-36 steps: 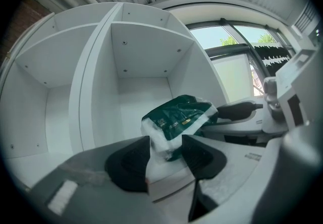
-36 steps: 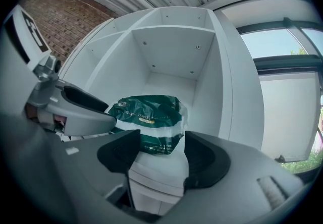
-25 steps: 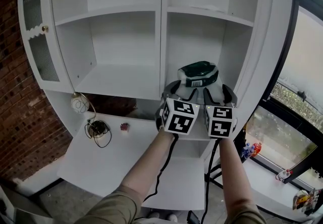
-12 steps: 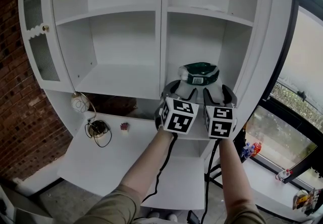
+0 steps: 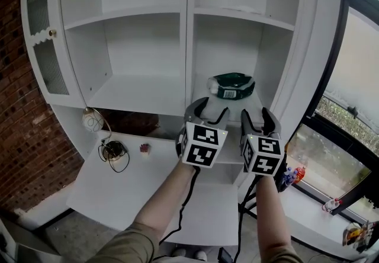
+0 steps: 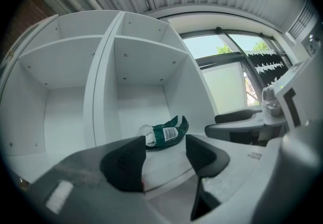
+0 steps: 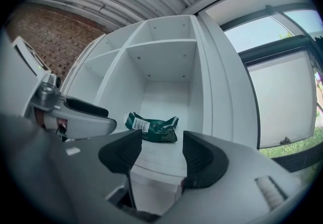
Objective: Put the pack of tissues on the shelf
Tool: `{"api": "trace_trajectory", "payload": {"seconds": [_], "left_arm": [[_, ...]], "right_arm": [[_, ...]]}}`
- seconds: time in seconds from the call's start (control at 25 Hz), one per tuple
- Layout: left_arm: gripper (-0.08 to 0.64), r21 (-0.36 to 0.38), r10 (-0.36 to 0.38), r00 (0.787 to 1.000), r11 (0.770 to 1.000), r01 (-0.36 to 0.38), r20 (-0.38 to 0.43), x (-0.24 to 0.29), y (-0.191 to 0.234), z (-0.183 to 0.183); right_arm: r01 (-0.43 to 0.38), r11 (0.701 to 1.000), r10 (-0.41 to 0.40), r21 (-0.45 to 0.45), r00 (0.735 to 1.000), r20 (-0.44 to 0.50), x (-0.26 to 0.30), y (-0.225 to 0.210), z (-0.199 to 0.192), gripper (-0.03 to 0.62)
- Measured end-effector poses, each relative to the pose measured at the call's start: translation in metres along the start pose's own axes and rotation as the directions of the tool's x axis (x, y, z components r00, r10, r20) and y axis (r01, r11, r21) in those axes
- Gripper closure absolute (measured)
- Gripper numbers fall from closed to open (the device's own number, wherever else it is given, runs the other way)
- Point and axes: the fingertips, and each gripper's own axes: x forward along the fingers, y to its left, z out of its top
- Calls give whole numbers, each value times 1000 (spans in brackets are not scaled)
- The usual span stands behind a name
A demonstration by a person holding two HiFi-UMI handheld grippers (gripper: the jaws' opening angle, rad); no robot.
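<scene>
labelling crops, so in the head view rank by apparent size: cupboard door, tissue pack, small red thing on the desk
1. cupboard door
2. tissue pack
3. small red thing
Gaps are plain, no ties.

Home-like room: white shelf cabinet (image 5: pixel 188 19), brick wall (image 5: pixel 18 155), big window (image 5: pixel 355 78).

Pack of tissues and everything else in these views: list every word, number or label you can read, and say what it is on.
No text here can be quoted as it reads.
pack of tissues: a white label with what looks like a barcode; its print is too small and blurred to read.
left gripper and right gripper: their cubes show only black-and-white square patterns, no letters or digits.
</scene>
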Motion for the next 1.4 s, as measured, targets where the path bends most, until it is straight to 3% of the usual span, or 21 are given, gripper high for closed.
{"api": "trace_trajectory", "payload": {"seconds": [0.28,0.44,1.08,1.4], "left_arm": [[299,-28,4,999,1000,-3,50,-36,1,-4],[347,-60,17,998,998,-14,59,-58,-4,-18],[489,-140,10,999,990,-5,41,-105,-27,-64],[551,-134,22,999,991,-17,38,-116,-28,-83]], "right_arm": [[3,1000,-3,16,1000,-21,-42,1,-22,376],[8,999,-6,52,999,-45,-62,7,-44,385],[-16,993,30,121,993,-115,-108,36,-91,545],[-25,993,39,113,991,-127,-117,47,-99,578]]}}
